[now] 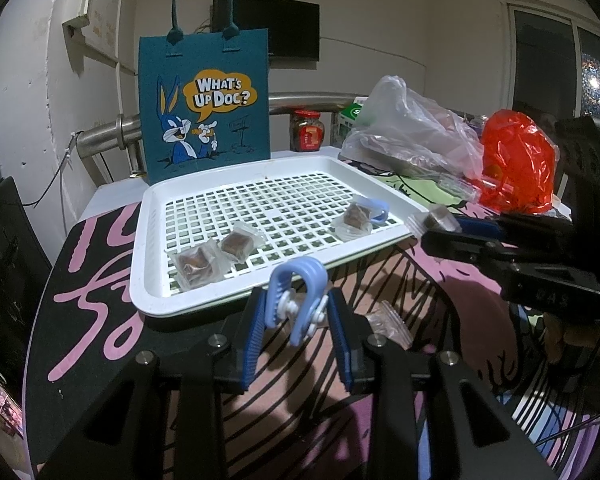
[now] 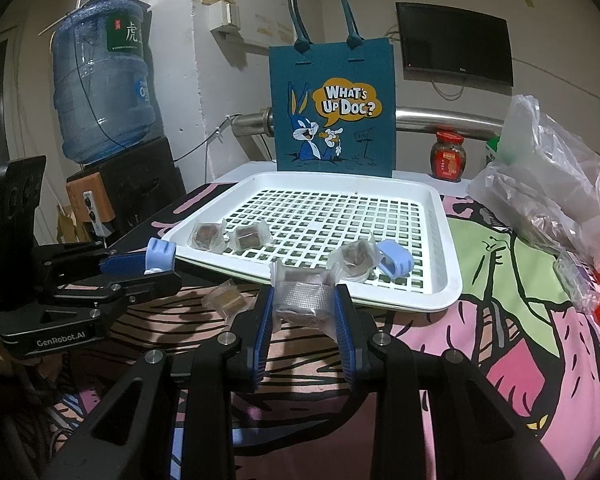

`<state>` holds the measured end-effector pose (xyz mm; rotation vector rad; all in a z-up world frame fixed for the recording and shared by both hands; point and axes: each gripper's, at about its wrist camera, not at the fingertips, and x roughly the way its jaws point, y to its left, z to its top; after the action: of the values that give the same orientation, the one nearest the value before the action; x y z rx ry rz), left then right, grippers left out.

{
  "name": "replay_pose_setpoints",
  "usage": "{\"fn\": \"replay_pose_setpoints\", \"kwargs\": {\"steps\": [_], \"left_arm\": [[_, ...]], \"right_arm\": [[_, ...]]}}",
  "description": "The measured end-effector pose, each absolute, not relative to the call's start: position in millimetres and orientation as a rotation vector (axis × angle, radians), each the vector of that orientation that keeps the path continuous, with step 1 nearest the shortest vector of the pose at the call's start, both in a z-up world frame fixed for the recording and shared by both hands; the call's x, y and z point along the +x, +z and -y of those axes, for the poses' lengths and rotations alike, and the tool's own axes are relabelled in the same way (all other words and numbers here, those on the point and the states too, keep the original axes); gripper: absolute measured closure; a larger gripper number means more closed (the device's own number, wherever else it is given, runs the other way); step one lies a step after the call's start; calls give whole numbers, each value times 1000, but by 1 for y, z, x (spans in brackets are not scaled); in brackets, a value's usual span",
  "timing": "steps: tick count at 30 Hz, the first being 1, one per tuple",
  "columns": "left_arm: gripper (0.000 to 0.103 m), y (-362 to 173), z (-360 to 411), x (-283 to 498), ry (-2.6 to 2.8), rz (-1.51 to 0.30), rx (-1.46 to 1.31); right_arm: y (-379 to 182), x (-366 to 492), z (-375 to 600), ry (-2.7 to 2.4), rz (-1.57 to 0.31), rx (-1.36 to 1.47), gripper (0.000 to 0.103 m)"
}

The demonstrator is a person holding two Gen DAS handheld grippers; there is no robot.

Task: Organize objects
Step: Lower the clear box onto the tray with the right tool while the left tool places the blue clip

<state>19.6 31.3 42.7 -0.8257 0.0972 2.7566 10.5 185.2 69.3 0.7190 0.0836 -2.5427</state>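
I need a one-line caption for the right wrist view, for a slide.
Right gripper holds a wrapped snack before the white tray; left gripper holds a blue clip.

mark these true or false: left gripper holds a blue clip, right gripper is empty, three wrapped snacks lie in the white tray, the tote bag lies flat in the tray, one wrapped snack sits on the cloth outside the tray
1. The left gripper holds a blue clip. True.
2. The right gripper is empty. False: it is shut on a clear wrapped snack packet.
3. Three wrapped snacks lie in the white tray. True: two near its left front, one beside a second clip.
4. The tote bag lies flat in the tray. False: it stands upright behind the tray.
5. One wrapped snack sits on the cloth outside the tray. True.
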Motion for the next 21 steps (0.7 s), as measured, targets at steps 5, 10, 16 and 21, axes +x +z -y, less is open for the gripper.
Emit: {"fn": "replay_pose_setpoints", "kwargs": {"steps": [5,10,16,21], "left_arm": [[73,43,-31,21,2754,-85,-827],[73,44,-25,20,2759,-30,-825],[73,41,-10,10,2723,97,-898],[73,63,4,2,2754,74,-883]], "right_arm": [[69,8,-186,-2539,-74,732,75],[68,5,-187,-2540,-65,749,75],[67,0,-192,-2529,-34,779,75],[88,-17,-210,-2520,18,778,75]]}}
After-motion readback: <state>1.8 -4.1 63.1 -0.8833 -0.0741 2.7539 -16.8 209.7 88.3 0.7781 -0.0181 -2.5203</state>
